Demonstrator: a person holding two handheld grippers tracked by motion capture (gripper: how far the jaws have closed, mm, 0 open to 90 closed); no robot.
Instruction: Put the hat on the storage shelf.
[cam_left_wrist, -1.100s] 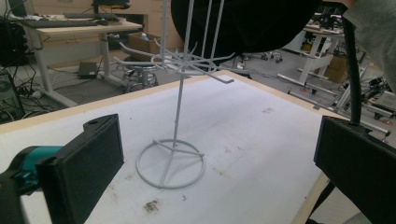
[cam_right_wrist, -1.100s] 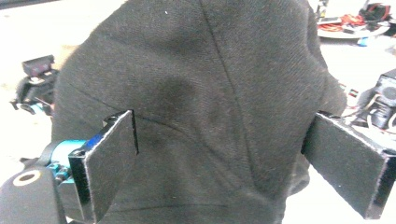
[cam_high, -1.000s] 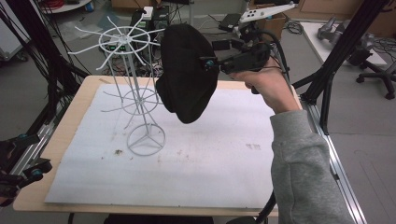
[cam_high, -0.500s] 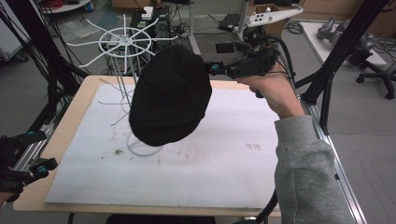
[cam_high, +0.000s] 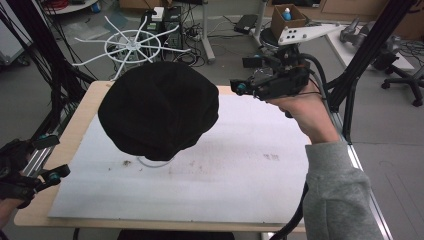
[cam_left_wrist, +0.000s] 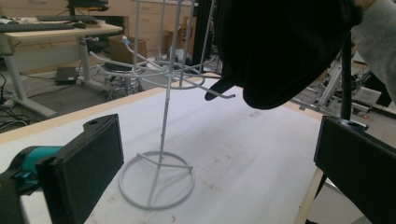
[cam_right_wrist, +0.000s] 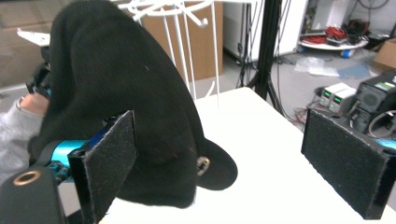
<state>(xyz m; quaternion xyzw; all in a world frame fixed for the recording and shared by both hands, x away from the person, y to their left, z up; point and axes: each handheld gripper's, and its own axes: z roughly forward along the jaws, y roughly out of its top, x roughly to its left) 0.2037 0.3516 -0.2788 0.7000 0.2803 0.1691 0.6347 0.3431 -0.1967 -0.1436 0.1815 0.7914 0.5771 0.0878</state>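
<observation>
A black cap (cam_high: 160, 110) hangs against the white wire rack (cam_high: 131, 46), and the cap hides the hook that carries it. The rack's base ring (cam_high: 150, 162) peeks out below the cap. My right gripper (cam_high: 245, 75) hovers just right of the cap, apart from it and open. In the right gripper view the cap (cam_right_wrist: 107, 84) and its brim lie beyond the left pad, with nothing pressed between the right gripper (cam_right_wrist: 229, 163) jaws. My left gripper (cam_high: 54, 156) rests open at the table's near left corner. In the left gripper view the left gripper (cam_left_wrist: 219, 177) faces the rack stem (cam_left_wrist: 161, 116) and the cap (cam_left_wrist: 280, 46).
A white board (cam_high: 240, 180) covers the wooden table. Black frame posts (cam_high: 370, 50) stand at both sides. Behind the table are cables, a cardboard box (cam_high: 287, 17) and an office chair (cam_high: 400, 70).
The cap has swung left and toward the camera, from hanging edge-on beside the right gripper to showing its broad crown. The right hand shifted slightly. The left gripper stayed put.
</observation>
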